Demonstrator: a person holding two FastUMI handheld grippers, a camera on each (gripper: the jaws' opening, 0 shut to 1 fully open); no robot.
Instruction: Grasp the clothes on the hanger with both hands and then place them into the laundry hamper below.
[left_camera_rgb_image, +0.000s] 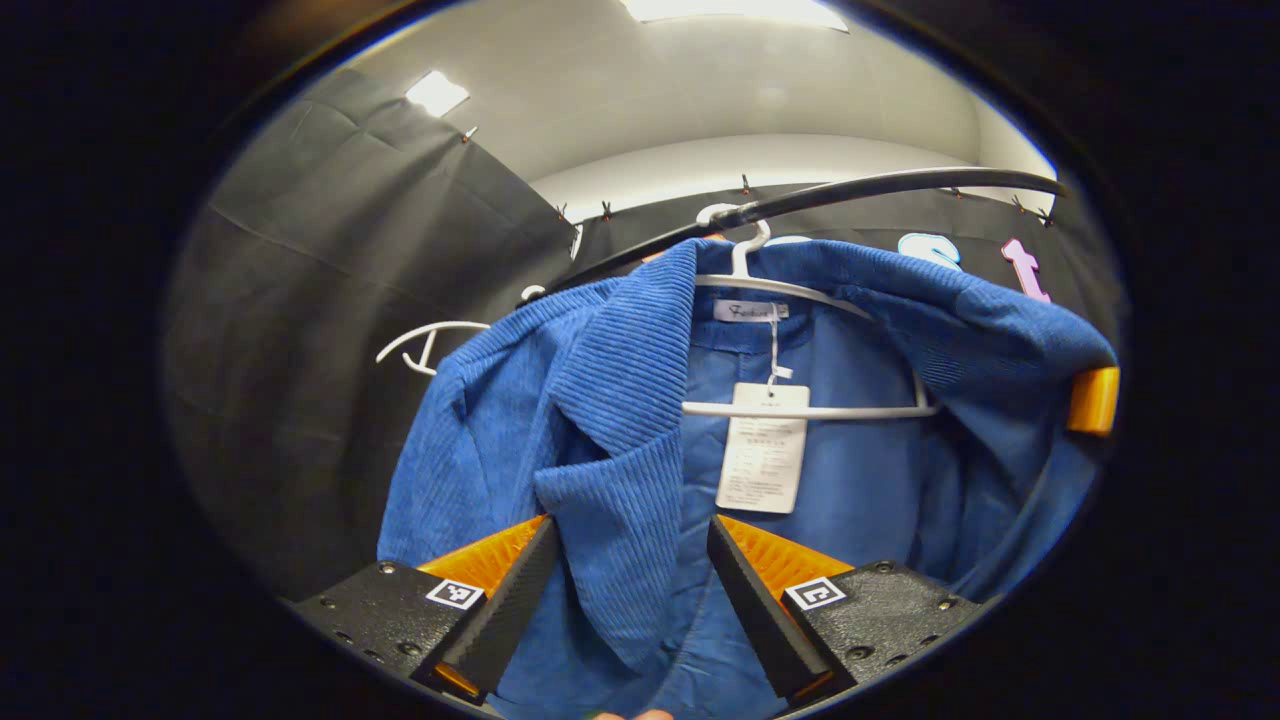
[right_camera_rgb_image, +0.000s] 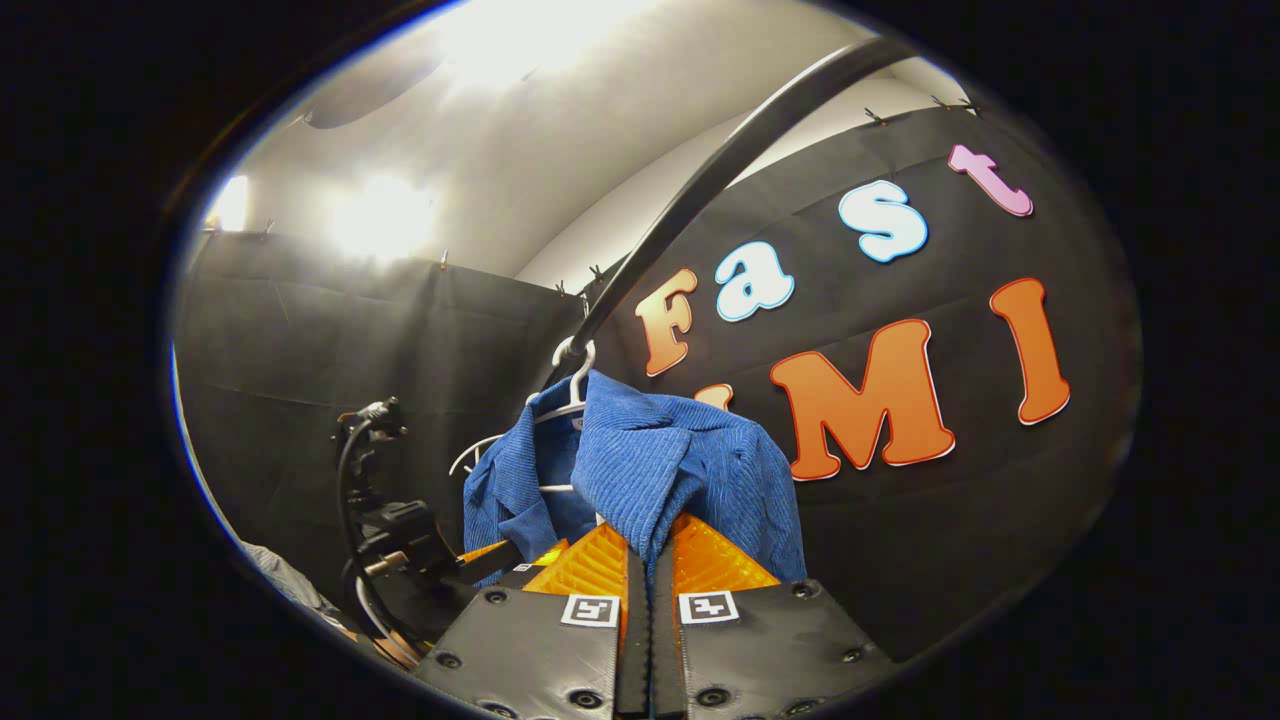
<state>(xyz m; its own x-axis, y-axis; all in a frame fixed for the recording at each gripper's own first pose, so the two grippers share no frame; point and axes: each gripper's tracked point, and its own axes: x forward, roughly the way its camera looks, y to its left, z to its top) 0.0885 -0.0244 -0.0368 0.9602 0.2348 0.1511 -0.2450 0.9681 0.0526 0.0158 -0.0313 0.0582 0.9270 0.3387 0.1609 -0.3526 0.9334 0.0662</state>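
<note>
While the blue corduroy jacket (left_camera_rgb_image: 620, 400) hangs on its white hanger (left_camera_rgb_image: 800, 405) from the dark rail (left_camera_rgb_image: 850, 190), one gripper has it pinched and the other is set to bite.

At the bottom centre of the right gripper view, the right gripper (right_camera_rgb_image: 648, 560) has its fingers closed tight on a fold of the jacket's edge, with cloth rising out of the thin slit between them; this looks meant to secure one side so the garment can be lifted off evenly. At the bottom of the left gripper view, the left gripper (left_camera_rgb_image: 630, 560) stands with its fingers spread wide, the lapel (left_camera_rgb_image: 610, 500) hanging between them but not clamped, probably lined up for the second hold. A second, bare hanger (left_camera_rgb_image: 430, 340) hangs at middle left. No hamper is visible.
</note>
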